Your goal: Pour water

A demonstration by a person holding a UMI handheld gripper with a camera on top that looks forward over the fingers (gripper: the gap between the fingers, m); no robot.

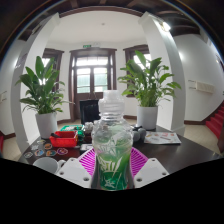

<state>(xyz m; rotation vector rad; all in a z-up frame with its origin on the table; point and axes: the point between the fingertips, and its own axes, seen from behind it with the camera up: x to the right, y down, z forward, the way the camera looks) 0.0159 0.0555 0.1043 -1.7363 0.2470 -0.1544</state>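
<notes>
A clear plastic bottle with a white cap and a green label stands upright between my gripper's two fingers. Both magenta pads press against its sides, so the gripper is shut on the bottle. The bottle's lower part is hidden behind the fingers. Left of the bottle, several small cups sit on the dark table.
A red box lies on the table left of the bottle. Papers lie to the right. Two large potted plants flank a dark wooden door at the back of the white room.
</notes>
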